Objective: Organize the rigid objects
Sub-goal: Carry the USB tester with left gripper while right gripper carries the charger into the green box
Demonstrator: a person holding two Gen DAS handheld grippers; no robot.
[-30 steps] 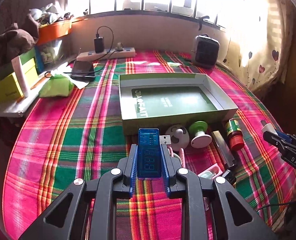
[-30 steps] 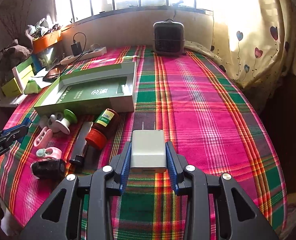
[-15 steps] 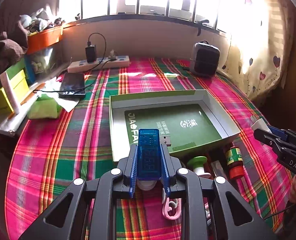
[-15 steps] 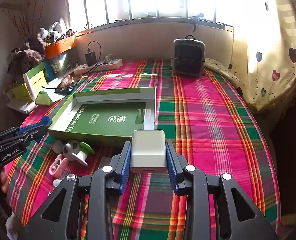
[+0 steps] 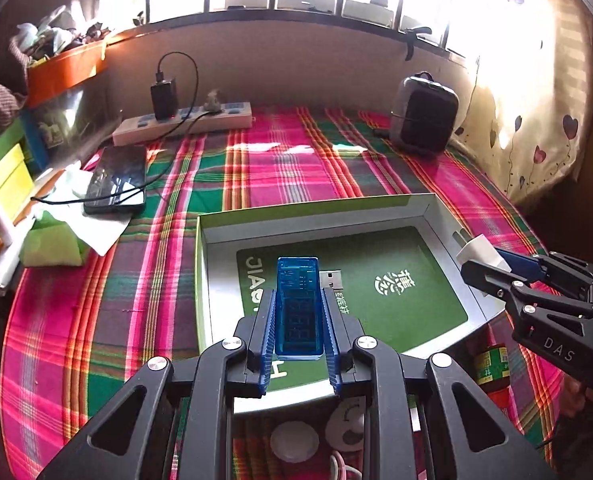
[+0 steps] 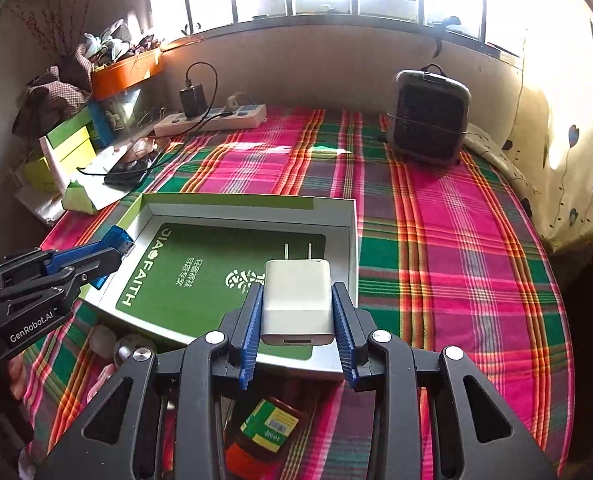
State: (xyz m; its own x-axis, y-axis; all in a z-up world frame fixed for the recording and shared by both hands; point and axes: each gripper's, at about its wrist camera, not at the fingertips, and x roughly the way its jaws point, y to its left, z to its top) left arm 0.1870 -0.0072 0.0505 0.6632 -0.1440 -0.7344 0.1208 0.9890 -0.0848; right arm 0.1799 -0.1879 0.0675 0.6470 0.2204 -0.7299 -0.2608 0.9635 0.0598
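Observation:
My left gripper (image 5: 298,308) is shut on a translucent blue USB meter (image 5: 298,306), held above the near left part of a shallow green box (image 5: 324,208). My right gripper (image 6: 297,300) is shut on a white two-pin wall charger (image 6: 296,300), its pins pointing forward over the box's (image 6: 252,200) near right part. Each gripper shows in the other's view: the right gripper (image 5: 484,260) at the box's right edge, the left gripper (image 6: 112,246) at its left edge. The box holds only its printed green lining.
Below the grippers lie small items on the plaid cloth (image 5: 288,168): a red-capped bottle (image 5: 492,368), white round pieces (image 5: 294,442), a green-labelled bottle (image 6: 270,426). Further back are a phone (image 5: 116,180) on a cable, a power strip (image 5: 184,122), a small heater (image 6: 430,116) and clutter at left.
Both grippers have moved forward with their loads, from short of the box's near wall to over its inside. The small items have slipped below and behind them.

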